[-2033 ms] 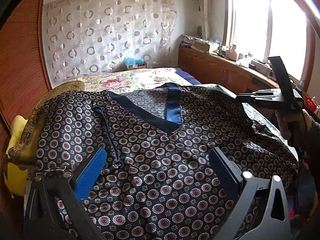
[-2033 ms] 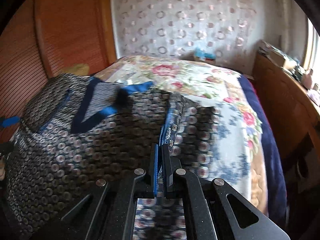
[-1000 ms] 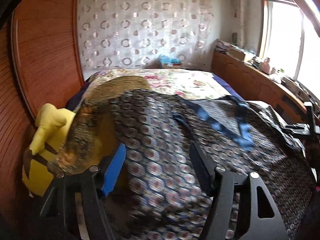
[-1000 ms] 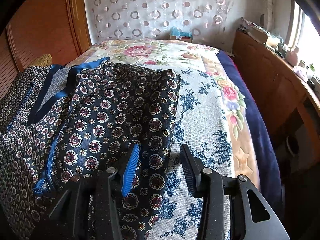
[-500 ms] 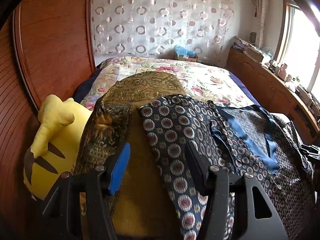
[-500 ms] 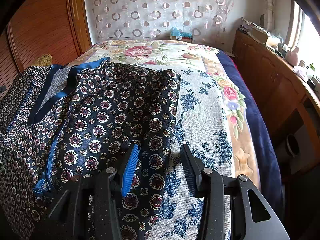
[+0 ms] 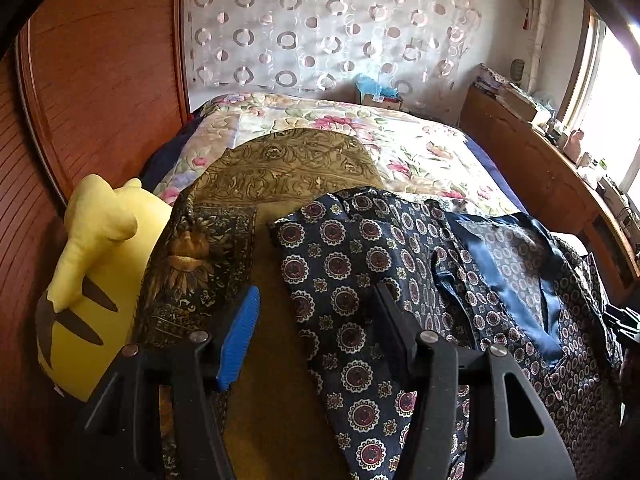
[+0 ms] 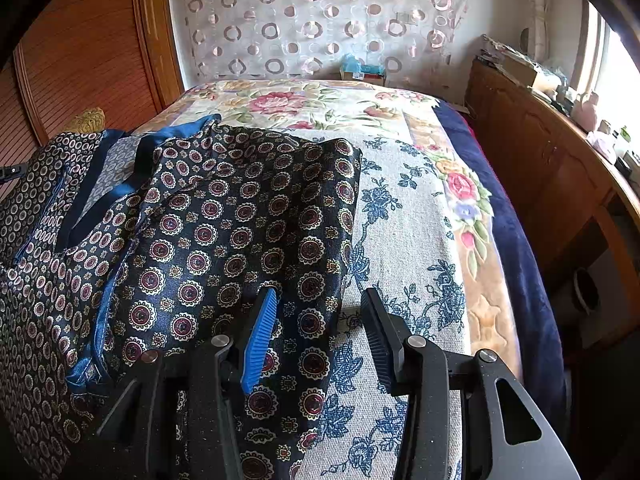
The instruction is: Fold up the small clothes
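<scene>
A dark blue shirt (image 7: 420, 272) with a round medallion print and plain blue trim is lying spread over the near end of the bed (image 8: 408, 216), on top of a flowered cover. In the left wrist view its left sleeve is reaching out toward the bed's left edge, over a gold patterned cushion (image 7: 288, 168). The left gripper (image 7: 316, 320) is hovering above that sleeve with its jaws standing apart; the sleeve's edge is lying beneath the gap, and nothing is pinched between the pads. A yellow plush toy (image 7: 96, 264) is sitting against the wooden headboard (image 7: 100, 80) at the left edge, just beside the cushion.

In the right wrist view the shirt's right sleeve is lying folded inward across the body, its outer edge running down the middle of the bed. The right gripper (image 8: 320, 332) is hanging over that edge, released, with the blue pad above the fabric and the black pad above the bare cover. The blue collar (image 8: 132, 168) is showing toward the left. A wooden cabinet (image 8: 540, 152) is running along the bed's right side, and a ring-patterned curtain (image 8: 320, 16) is hanging behind the far end.
</scene>
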Demonstrator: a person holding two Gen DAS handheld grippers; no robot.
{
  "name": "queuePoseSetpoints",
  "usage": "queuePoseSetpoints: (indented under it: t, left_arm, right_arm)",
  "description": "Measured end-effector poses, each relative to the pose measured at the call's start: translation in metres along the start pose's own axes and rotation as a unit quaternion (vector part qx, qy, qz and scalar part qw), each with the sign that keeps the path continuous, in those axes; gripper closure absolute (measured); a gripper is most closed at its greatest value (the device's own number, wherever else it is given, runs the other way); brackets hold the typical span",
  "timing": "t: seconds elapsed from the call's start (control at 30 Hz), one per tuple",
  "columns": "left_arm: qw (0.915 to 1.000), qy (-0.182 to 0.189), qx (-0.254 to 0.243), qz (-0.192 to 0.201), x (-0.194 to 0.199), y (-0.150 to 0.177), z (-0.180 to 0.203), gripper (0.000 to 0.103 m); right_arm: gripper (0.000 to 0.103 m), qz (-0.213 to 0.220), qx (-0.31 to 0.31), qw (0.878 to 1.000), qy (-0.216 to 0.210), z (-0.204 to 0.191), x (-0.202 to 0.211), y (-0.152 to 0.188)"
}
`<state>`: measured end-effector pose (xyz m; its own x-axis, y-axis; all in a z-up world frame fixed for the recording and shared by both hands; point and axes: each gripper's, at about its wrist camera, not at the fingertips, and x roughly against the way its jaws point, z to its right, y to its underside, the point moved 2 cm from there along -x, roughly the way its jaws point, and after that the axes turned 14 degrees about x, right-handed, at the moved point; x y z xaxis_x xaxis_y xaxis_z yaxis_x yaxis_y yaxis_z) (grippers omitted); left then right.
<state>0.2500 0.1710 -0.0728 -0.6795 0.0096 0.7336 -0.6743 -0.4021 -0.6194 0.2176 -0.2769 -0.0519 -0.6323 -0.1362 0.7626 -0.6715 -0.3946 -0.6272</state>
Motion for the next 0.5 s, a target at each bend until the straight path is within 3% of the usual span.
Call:
queuePoseSetpoints:
  t: [0.1, 0.17, 0.27, 0.5]
  left_arm:
    - [0.9998, 0.018, 0.001, -0.006, 0.001, 0.0, 0.002, 0.053]
    - [0.9997, 0.022, -0.003, -0.009, 0.002, 0.002, 0.004, 0.074]
    - [0.9996, 0.019, -0.02, -0.003, 0.007, 0.004, 0.01, 0.096]
    - [0.9971, 0.046, -0.059, 0.014, 0.032, 0.021, 0.027, 0.101]
  right_arm:
    - [0.057, 0.0, 0.0, 1.0, 0.0, 0.0, 0.0, 0.0]
    - [0.057, 0.0, 0.0, 1.0, 0.0, 0.0, 0.0, 0.0]
    - [0.057, 0.0, 0.0, 1.0, 0.0, 0.0, 0.0, 0.0]
    - [0.057, 0.0, 0.0, 1.0, 0.001, 0.0, 0.0, 0.0]
